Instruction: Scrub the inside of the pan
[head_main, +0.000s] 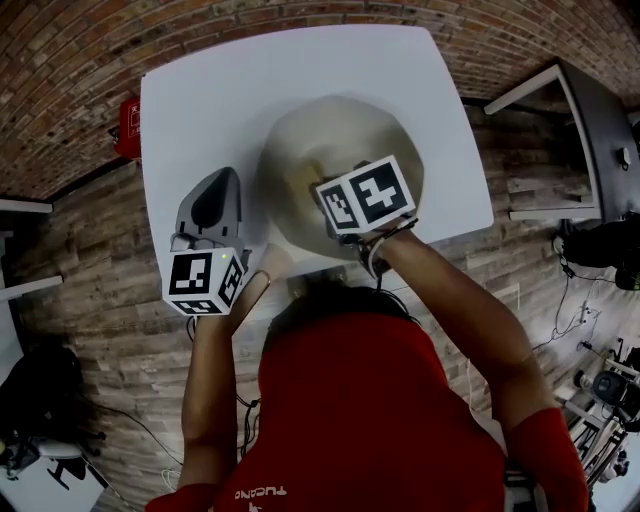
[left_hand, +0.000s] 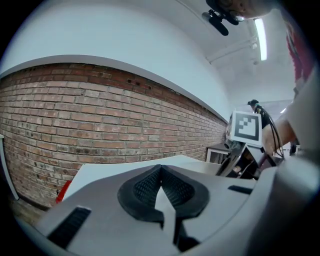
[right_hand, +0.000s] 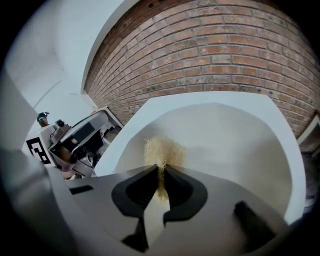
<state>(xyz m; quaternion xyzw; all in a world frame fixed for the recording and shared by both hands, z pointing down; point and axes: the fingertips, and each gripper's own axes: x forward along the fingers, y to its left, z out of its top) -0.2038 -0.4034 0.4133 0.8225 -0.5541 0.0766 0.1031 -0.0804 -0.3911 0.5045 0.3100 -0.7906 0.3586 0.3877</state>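
Observation:
A wide cream pan (head_main: 300, 150) sits in the middle of the white table (head_main: 200, 100). My right gripper (right_hand: 162, 168) is down inside the pan (right_hand: 230, 145), shut on a tuft of pale yellow scrubber (right_hand: 163, 149) that touches the pan's bottom. In the head view its marker cube (head_main: 365, 196) hides the jaws and the scrubber. My left gripper (head_main: 220, 182) lies on the table just left of the pan, shut (left_hand: 160, 168) with nothing between its pads. A cream handle (head_main: 262, 276) points from the pan toward me, beside my left hand.
A red object (head_main: 128, 126) hangs at the table's left edge, also seen low in the left gripper view (left_hand: 64, 189). A brick wall stands behind the table. A dark desk (head_main: 600, 130) stands to the right, apart from the table.

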